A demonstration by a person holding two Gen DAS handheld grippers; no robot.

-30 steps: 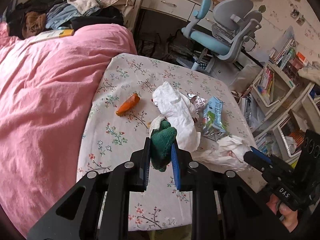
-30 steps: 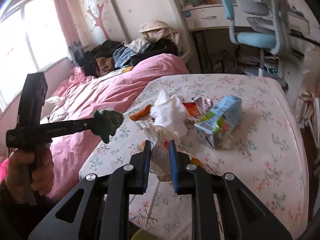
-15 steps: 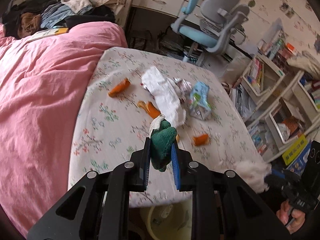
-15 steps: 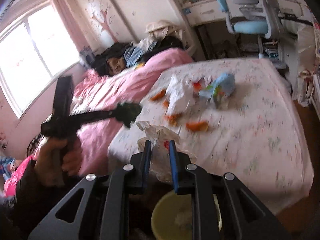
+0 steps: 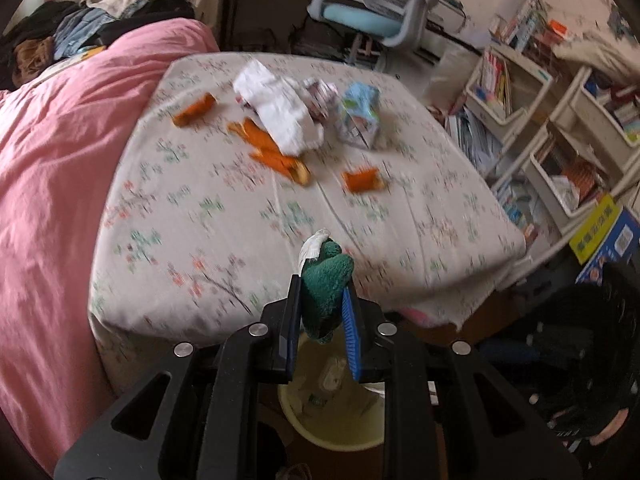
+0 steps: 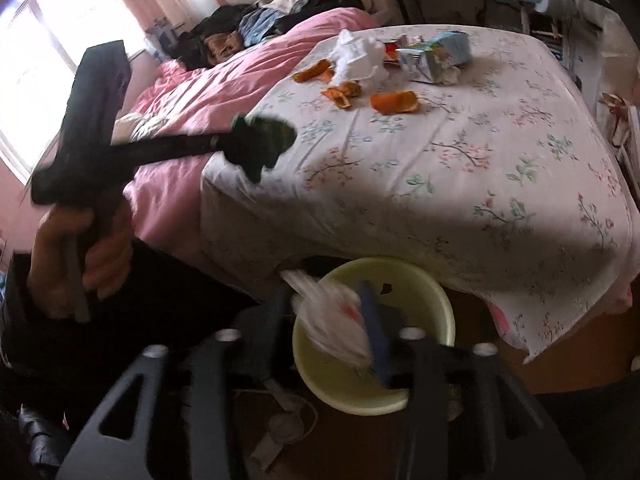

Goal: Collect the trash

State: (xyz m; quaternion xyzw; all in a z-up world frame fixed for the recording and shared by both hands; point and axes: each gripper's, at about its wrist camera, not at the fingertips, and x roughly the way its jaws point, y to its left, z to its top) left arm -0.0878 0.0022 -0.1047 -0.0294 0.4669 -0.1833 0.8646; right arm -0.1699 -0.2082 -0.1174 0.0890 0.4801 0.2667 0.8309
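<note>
A dark green fuzzy scrap (image 5: pixel 326 288) with a white strip of paper along its left edge sits pinched between the pads of my left claw (image 5: pixel 321 320), upright, above the pale yellow bin (image 5: pixel 340 436). The bin stands on the floor at the foot of the bed (image 6: pixel 460 184) and already holds some wrappers. A crumpled clear plastic bag (image 6: pixel 332 316) with a red mark hangs, blurred, between the jaws of my right claw (image 6: pixel 332 336), which are opening, right over the bin's mouth. On the bed's flowered sheet lie several orange peels (image 5: pixel 362 180), a white crumpled tissue (image 5: pixel 280 112), a blue carton (image 5: pixel 358 114) on its side and a crinkled wrapper (image 5: pixel 320 92) between them.
</note>
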